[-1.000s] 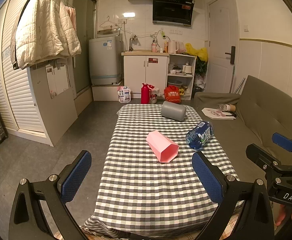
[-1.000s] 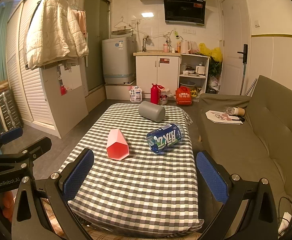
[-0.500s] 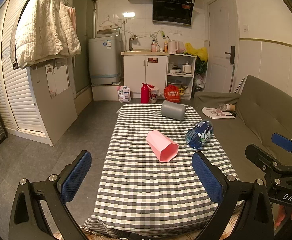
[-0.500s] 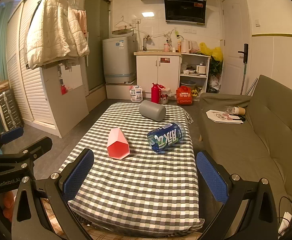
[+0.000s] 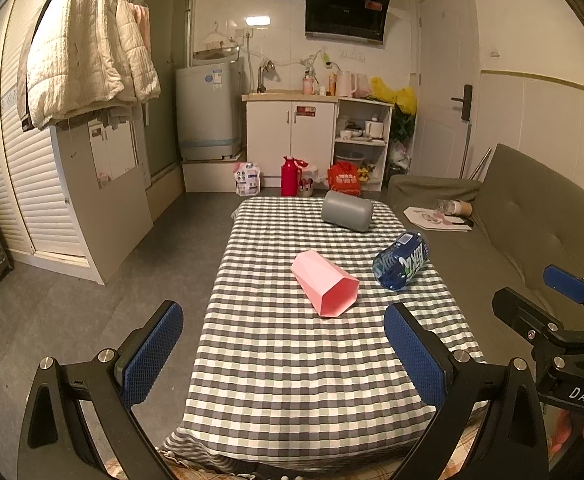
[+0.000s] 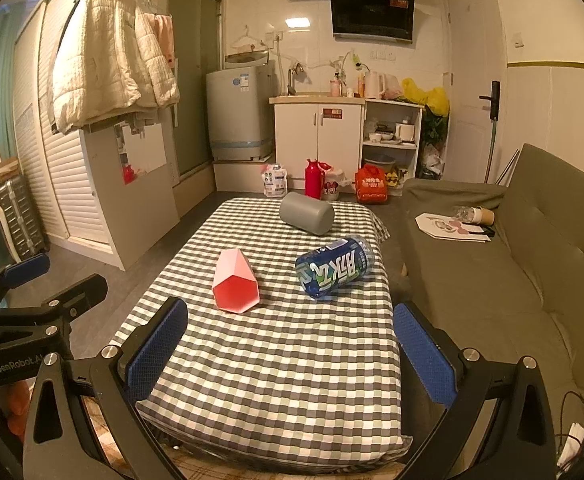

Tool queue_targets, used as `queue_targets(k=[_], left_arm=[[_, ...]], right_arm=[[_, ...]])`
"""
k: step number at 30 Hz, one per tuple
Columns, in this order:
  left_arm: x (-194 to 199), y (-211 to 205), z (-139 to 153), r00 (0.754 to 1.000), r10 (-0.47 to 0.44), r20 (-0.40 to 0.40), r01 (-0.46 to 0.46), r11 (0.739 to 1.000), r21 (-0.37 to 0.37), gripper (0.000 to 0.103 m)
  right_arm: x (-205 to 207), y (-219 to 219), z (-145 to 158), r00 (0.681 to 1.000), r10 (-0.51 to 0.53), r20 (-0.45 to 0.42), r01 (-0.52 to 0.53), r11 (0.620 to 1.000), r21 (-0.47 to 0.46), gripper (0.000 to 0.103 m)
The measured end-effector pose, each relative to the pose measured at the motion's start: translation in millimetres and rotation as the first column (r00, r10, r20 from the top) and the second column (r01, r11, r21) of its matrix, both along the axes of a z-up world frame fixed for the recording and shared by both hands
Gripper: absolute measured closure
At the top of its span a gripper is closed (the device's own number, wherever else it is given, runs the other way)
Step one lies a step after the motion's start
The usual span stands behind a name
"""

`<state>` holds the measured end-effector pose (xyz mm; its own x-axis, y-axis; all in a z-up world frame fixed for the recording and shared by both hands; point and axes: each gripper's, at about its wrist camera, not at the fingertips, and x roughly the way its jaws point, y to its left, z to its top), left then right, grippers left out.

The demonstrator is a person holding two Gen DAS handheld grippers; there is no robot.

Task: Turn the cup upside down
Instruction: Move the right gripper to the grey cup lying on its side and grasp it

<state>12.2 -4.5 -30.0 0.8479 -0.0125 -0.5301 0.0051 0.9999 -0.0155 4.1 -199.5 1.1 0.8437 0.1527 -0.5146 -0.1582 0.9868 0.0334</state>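
A pink faceted cup [image 5: 325, 282] lies on its side in the middle of the checked table [image 5: 292, 380], its open mouth toward me; it also shows in the right wrist view [image 6: 236, 286]. A grey cup [image 5: 347, 211] lies on its side at the far end [image 6: 307, 213]. A blue cup with white lettering [image 5: 401, 266] lies on its side at the right [image 6: 335, 268]. My left gripper [image 5: 284, 350] is open and empty above the table's near end. My right gripper [image 6: 292, 350] is open and empty, also short of the cups.
A grey-green sofa [image 6: 511, 280] runs along the table's right side, with papers and a bottle on it. Bare floor [image 5: 92, 280] lies to the left. Kitchen cabinets [image 5: 292, 136], a washing machine and bags stand beyond the far end.
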Motion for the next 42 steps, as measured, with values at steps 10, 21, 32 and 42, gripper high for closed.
queue_targets(k=[10,21,32,42], left_arm=[[52,12,-17,0.995,0.036,-0.088,-0.036,0.999,0.008,0.0],[174,34,-35,0.977,0.112,-0.183,-0.11,0.994,0.022,0.0],[276,55,-69,0.959,0.143,-0.245,-0.145,0.989,0.011,0.0],[296,52,-97,0.959,0.11,-0.262,-0.11,0.994,0.015,0.0]], right_arm=[[65,-4,-2,0.998,0.06,-0.03,-0.061,0.997,-0.039,0.0],[249,2,-6,0.973,0.171,-0.156,-0.188,0.977,-0.105,0.0],[419,33,-70,0.865,0.303,-0.4,-0.39,0.907,-0.156,0.002],[471,50,-129,0.802,0.262,-0.536,-0.451,0.855,-0.257,0.008]])
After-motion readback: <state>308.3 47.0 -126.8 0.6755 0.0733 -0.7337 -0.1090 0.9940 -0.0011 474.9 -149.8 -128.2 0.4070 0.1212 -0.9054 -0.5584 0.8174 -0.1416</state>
